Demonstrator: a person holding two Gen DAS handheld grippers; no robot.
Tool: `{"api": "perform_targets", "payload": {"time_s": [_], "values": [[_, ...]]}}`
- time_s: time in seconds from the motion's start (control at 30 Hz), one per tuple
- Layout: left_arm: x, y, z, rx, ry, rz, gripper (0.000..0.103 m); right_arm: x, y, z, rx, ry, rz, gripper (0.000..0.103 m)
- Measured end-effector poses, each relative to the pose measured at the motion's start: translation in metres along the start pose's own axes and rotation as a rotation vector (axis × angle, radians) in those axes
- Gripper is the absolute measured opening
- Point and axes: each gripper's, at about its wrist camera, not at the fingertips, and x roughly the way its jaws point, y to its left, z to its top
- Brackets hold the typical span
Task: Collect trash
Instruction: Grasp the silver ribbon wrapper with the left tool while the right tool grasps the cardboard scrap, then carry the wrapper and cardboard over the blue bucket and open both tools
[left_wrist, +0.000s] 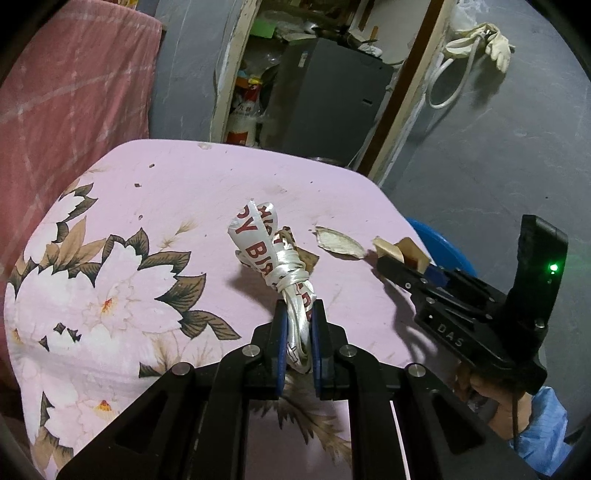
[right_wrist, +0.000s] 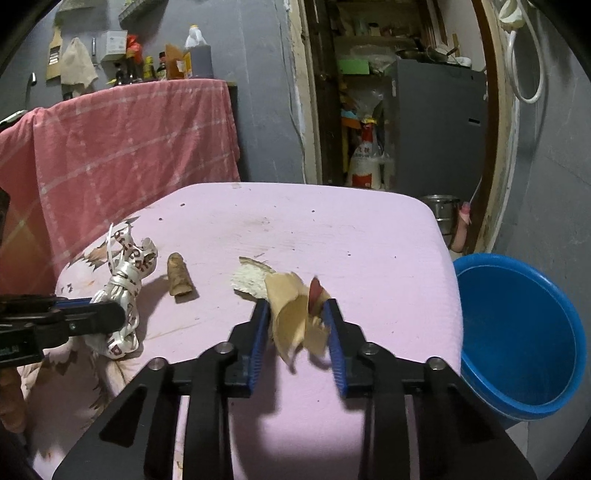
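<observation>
My left gripper (left_wrist: 298, 314) is shut on a bundle of white ribbon with red letters (left_wrist: 275, 258), which lies on the pink floral cloth; the bundle also shows in the right wrist view (right_wrist: 123, 288). My right gripper (right_wrist: 297, 308) is shut on a crumpled tan paper scrap (right_wrist: 295, 317), held just above the cloth; that gripper shows in the left wrist view (left_wrist: 397, 260). A flat whitish scrap (right_wrist: 247, 278) and a small brown roll (right_wrist: 179, 278) lie loose on the cloth. A blue bin (right_wrist: 517, 332) stands on the floor right of the table.
The table is covered by pink cloth (right_wrist: 332, 229). A red-checked cloth (right_wrist: 122, 147) drapes furniture at the left. Behind are an open doorway with a grey cabinet (right_wrist: 439, 125), a metal pot (right_wrist: 443, 210) on the floor, and a grey wall.
</observation>
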Motion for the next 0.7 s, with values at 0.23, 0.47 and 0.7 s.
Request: {"api": "perform_targets", "payload": {"time_s": [0.23, 0.47, 0.7], "values": [[-0.011, -0.01, -0.003, 0.023, -0.073, -0.015, 0.008, -0.023, -0.001, 0.0, -0.007, -0.085, -0.011, 0.024], [-0.02, -0.037, 0.017, 0.086, -0.222, -0.039, 0.008, -0.065, -0.01, 0.015, 0.01, -0.224, -0.061, 0.024], [-0.012, -0.071, 0.045, 0.125, -0.332, -0.089, 0.009, -0.113, -0.031, 0.035, 0.015, -0.377, -0.129, 0.024]]}}
